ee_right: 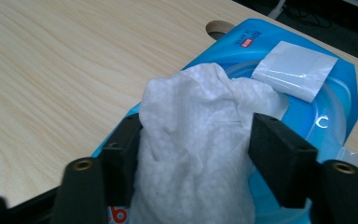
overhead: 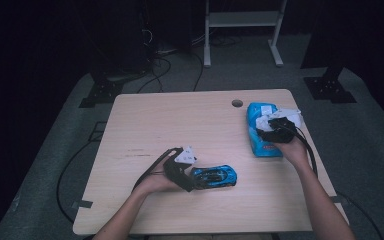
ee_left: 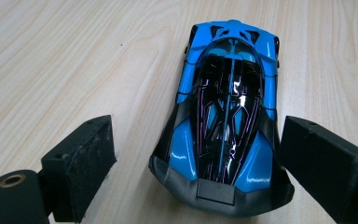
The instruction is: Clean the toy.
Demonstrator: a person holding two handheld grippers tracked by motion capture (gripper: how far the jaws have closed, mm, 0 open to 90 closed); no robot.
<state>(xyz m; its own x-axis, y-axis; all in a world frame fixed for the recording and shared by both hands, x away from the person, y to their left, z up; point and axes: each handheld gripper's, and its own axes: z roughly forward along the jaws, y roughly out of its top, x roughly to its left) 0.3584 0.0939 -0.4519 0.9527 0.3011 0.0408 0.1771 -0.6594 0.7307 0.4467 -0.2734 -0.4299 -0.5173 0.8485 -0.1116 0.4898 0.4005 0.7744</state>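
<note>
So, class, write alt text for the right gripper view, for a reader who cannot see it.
A white wipe sits between the right gripper's two black jaws, which press on its sides, rising out of a blue wipes pack. The pack lies on a light wooden table, its white sticker flap peeled back.

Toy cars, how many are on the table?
1. The blue toy car lies near the front of the table, between the open jaws of the left gripper. None shows by the wipes pack, though it could hide something small.
</note>
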